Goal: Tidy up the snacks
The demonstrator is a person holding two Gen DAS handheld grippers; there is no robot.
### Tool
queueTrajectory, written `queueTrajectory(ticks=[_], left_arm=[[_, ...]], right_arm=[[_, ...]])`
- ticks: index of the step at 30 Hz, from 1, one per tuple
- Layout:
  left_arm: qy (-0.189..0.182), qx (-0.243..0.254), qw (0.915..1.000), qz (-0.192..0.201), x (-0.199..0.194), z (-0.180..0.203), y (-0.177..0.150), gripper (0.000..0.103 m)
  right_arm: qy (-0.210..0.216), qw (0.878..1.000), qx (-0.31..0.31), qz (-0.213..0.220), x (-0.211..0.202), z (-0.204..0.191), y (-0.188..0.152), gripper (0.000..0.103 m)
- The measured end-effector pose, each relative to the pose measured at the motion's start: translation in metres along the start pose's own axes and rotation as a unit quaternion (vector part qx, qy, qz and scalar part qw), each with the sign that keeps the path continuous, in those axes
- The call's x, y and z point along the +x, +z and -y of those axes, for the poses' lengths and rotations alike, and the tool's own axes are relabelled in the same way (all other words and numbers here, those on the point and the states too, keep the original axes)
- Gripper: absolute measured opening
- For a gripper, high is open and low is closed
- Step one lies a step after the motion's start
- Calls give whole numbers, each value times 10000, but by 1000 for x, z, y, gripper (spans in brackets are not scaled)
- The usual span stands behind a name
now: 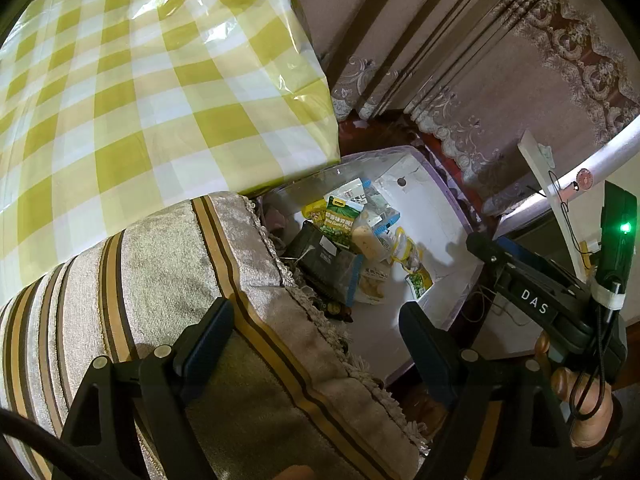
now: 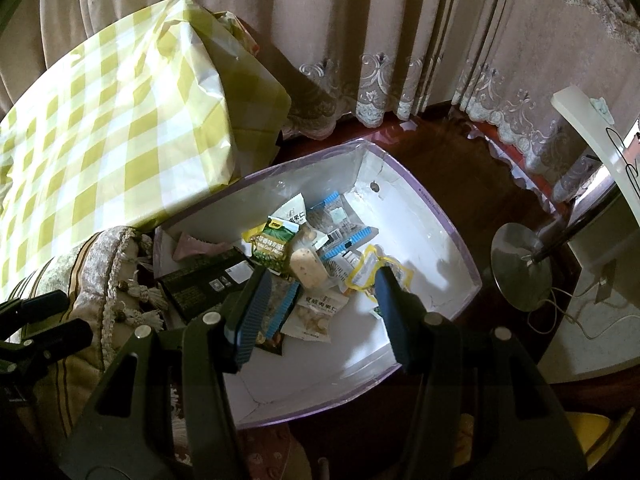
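Observation:
A white box with a purple rim (image 2: 448,216) stands on the floor and holds several snack packets: a green pea bag (image 2: 272,246), a yellow-edged pouch (image 2: 370,266), a white nut packet (image 2: 316,314) and a black box (image 2: 200,282). My right gripper (image 2: 320,308) is open and empty, just above the packets. My left gripper (image 1: 316,344) is open and empty, over the striped cushion (image 1: 160,280). The box (image 1: 440,216) and the pea bag (image 1: 340,220) also show in the left wrist view.
A table with a yellow checked cloth (image 2: 100,128) stands left of the box. Curtains (image 2: 400,40) hang behind. A lamp stand with a round metal base (image 2: 520,268) and a cable sit right of the box. The other gripper (image 1: 560,300) shows at right in the left wrist view.

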State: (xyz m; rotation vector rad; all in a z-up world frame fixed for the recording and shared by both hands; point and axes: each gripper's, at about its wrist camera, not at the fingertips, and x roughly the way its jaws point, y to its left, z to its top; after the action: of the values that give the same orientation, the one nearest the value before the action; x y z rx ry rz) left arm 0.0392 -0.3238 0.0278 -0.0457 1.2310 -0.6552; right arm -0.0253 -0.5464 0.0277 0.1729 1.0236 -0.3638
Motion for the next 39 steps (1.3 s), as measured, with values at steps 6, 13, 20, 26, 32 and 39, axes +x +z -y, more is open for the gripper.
queueTrajectory(ticks=[6,13,20,26,32,39], left_arm=[[0,4,10000,0,0,0,0,85],[-2,5,10000,0,0,0,0,85],[-5,6,10000,0,0,0,0,85],[-6,7,10000,-1,0,-1,0,85],[-7,8,10000,-2,0,-1,0,85],[-7,9,10000,-3,0,-1,0,85]], right_arm=[[10,10000,-1,2,0,0,0,58],[0,10000,6,-2,0,0,0,58],[4,10000,-5,-1,0,1,0,59],[2,10000,-3,-5,0,1,0,59],[7,10000,-10,-1,1,1,1,59],[12,10000,-15,-6,1,1,2,59]])
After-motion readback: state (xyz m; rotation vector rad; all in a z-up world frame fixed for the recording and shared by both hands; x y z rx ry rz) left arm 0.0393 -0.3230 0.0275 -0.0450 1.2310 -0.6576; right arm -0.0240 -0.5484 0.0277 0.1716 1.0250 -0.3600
